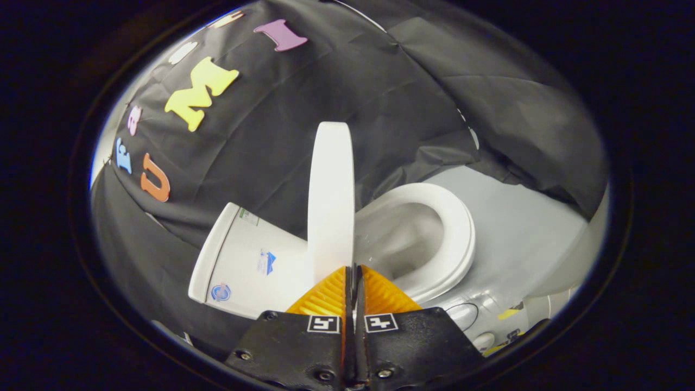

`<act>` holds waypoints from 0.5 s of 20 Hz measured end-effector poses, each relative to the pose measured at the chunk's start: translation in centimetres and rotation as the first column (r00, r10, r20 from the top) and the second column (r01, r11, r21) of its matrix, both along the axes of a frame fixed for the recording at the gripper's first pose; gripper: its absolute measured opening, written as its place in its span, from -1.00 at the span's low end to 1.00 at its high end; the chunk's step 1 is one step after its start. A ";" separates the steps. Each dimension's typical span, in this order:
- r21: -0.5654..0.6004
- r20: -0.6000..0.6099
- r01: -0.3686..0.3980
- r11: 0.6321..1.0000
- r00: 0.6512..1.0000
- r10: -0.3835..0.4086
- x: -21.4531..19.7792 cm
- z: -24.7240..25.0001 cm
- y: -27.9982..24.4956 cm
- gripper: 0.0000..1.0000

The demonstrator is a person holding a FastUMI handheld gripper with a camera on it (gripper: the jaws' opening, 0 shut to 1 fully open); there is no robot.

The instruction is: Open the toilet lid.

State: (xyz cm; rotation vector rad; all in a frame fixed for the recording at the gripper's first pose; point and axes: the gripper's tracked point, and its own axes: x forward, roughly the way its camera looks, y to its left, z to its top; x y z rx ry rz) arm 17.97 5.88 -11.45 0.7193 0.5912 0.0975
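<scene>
The gripper [354, 270] has its two orange fingers [326, 296] pressed almost flat together, with only a thin dark slit between them. Their tips meet at the near edge of the lid [330, 195]. It looks as if the fingers pinch that edge, but the slit is too narrow and the lid too close to tell whether anything sits between the pads or the tips merely rest against it.

The lid stands roughly upright, seen edge-on, rising straight ahead of the fingers. To one side of it lies the seat [456, 239], down on the bowl [402, 239], whose hollow is fully exposed. To the other side is the tank [244, 260], toward which the lid's back faces. The floor [516, 217] runs pale beyond the seat, up to the black cloth wall [282, 136].

By this layout the lift is mostly done: the lid is well clear of the seat and near its tipping point. What remains, I judge, is to carry the edge on toward the tank until the lid leans there by itself, then let go and draw back without pulling it forward again.
</scene>
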 end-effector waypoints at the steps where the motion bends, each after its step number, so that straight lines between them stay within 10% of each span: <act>1: -0.009 0.006 -0.002 1.000 1.000 0.002 0.1 0.3 0.3 -0.92; 10: -0.092 0.039 -0.024 0.995 0.999 0.028 0.0 2.5 2.9 -0.92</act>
